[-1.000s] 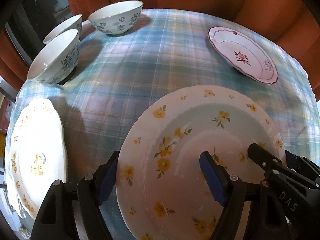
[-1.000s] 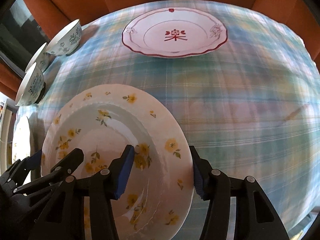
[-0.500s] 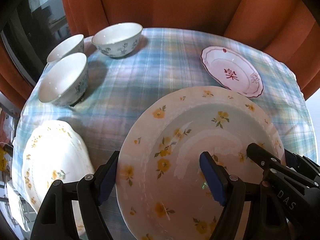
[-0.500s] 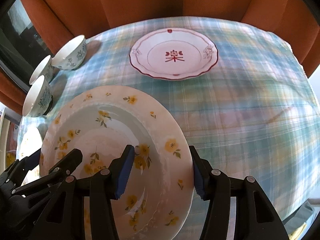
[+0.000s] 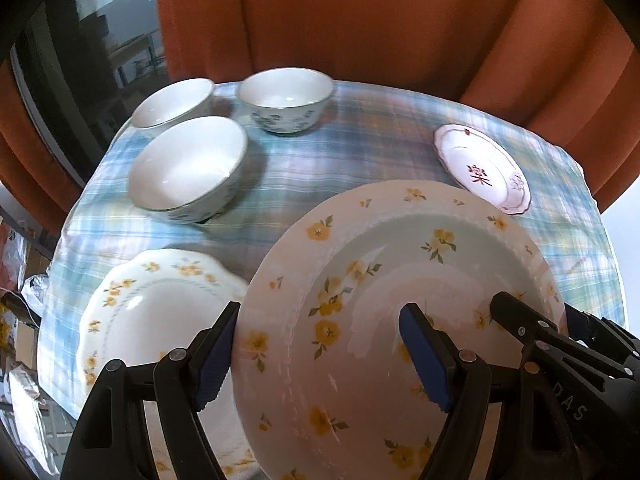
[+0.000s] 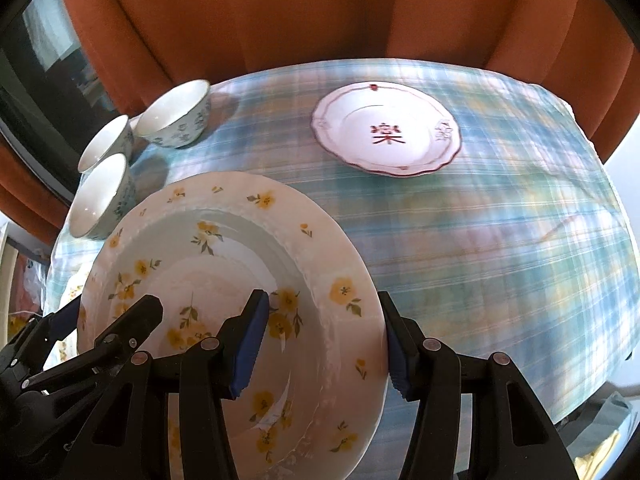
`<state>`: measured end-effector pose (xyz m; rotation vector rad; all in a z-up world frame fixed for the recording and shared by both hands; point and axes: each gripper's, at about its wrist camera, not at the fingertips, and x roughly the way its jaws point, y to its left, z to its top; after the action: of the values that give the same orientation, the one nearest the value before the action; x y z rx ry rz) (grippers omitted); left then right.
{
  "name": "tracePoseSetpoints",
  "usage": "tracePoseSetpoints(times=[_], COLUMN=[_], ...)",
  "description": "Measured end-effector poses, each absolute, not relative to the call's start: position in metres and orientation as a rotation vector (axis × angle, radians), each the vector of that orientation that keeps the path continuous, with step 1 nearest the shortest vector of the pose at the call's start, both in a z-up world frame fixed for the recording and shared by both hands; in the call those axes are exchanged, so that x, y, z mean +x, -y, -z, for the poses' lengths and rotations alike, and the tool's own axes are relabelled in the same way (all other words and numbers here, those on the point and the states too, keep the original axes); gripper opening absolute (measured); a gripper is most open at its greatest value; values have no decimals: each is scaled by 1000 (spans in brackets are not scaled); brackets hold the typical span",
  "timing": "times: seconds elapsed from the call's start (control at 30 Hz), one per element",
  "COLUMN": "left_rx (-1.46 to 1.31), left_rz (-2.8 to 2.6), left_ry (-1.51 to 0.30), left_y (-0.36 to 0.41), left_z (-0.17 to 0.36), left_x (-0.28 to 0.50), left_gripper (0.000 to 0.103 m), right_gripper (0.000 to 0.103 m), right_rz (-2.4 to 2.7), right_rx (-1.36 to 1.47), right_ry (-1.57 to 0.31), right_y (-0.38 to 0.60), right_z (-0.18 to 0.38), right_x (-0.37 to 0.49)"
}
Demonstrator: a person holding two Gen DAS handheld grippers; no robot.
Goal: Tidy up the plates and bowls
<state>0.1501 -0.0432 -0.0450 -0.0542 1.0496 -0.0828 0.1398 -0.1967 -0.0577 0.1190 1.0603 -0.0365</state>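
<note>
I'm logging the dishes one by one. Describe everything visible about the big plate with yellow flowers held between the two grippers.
The big plate is round, glossy and looks ceramic: a cream rim with a fine raised texture, a pale greenish sunken centre, and scattered yellow flowers with green leaves. It looks whole and empty. It is held tilted above the blue plaid tablecloth, with the left gripper on its left edge and the right gripper on its right edge, each with one finger over the top face and one at the outer rim.
</note>
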Motion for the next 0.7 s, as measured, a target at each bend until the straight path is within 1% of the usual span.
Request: tracePoseSetpoints(times=[0.7], left_rx=[-113], left_rz=[33], left_ry=[-1094], left_y=[-76], left_z=[65], left_x=[137], left_gripper=[79], right_gripper=[58], right_rz=[-1], right_rx=[63], right_ry=[-1089], right_y=[73], right_z=[73], right_x=[133])
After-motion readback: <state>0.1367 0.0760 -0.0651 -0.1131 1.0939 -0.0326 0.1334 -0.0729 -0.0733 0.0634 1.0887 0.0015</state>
